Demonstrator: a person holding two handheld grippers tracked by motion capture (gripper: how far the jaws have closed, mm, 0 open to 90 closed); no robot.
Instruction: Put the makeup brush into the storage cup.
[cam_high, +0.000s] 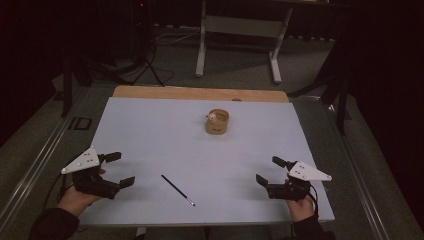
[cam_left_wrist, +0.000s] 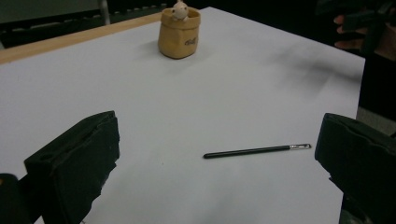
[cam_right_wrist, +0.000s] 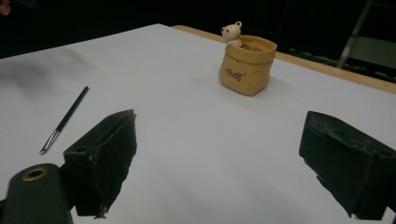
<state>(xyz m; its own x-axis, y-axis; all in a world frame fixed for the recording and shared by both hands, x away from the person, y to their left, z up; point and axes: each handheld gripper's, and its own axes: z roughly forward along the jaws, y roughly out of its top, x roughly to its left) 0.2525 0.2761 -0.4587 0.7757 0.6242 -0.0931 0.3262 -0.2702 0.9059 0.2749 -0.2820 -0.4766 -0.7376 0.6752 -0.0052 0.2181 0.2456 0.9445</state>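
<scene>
A thin black pen (cam_high: 177, 190) with a silver tip lies on the white sheet (cam_high: 150, 130) near the front edge, between the two hands. It also shows in the left gripper view as the pen (cam_left_wrist: 256, 150) and in the right gripper view as the pen (cam_right_wrist: 64, 119). A tan sack-shaped pot (cam_high: 217, 121) with a small bear figure on its rim stands upright toward the back middle; pot (cam_left_wrist: 179, 33), pot (cam_right_wrist: 246, 65). My left gripper (cam_high: 120, 169) rests at the front left, open and empty. At the front right, my right gripper (cam_high: 269, 170) is open and empty too.
The white sheet covers a wooden table whose bare back edge (cam_high: 200, 93) shows. Beyond it on the dark floor stand a white table frame (cam_high: 239, 37) and a tripod (cam_high: 146, 55). Metal rails (cam_high: 40, 160) run along both sides.
</scene>
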